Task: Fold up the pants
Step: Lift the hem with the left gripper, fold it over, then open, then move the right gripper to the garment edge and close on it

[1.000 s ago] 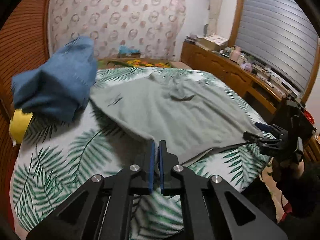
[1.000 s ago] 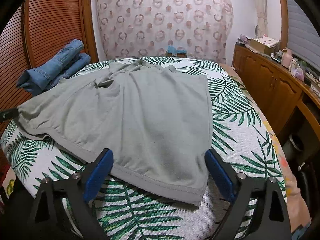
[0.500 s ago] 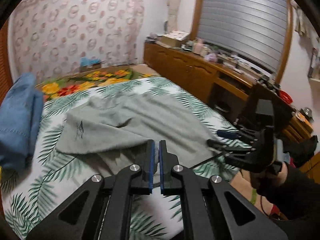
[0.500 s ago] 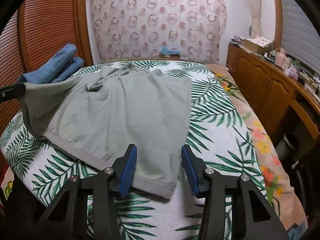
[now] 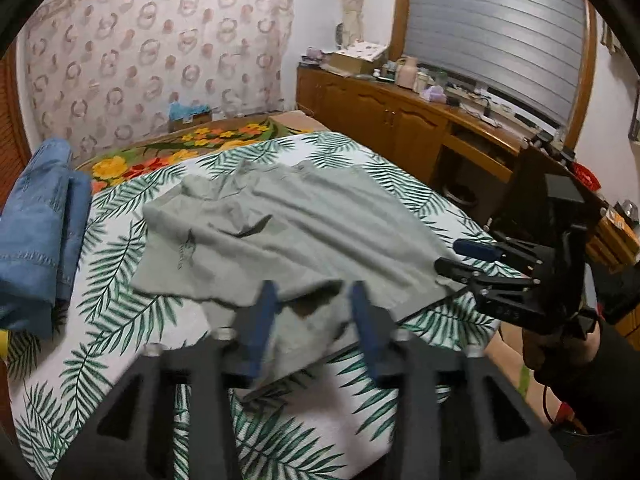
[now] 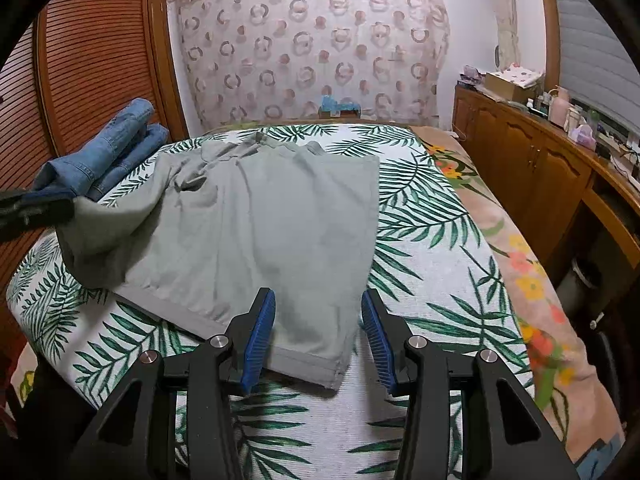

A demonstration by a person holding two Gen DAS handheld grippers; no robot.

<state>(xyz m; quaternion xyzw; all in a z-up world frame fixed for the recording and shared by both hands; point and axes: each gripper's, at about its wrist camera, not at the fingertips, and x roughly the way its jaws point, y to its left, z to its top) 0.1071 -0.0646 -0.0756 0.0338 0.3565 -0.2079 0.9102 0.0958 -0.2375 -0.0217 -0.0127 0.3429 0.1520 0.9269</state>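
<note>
The left gripper (image 5: 310, 324) had just let its blue pads (image 5: 262, 320) spring apart, and the folded-over corner of the soft grey cotton pants (image 5: 296, 236) sat loose between them, with no pad pressing on it. The right gripper (image 6: 318, 336) had its blue pads half apart on either side of the near hem corner, and they looked not to be squeezing it. The pants lay spread flat on the white bed cover with green palm leaves (image 6: 432, 264), with one side flopped over itself. Rolled blue jeans (image 6: 108, 152) lay beside them near the brown slatted wooden door (image 6: 88, 52). The cloth looked light, thin and floppy, so it would bend and sag anywhere. I think the thick sewn hem and the corners were the best places to pinch it
</note>
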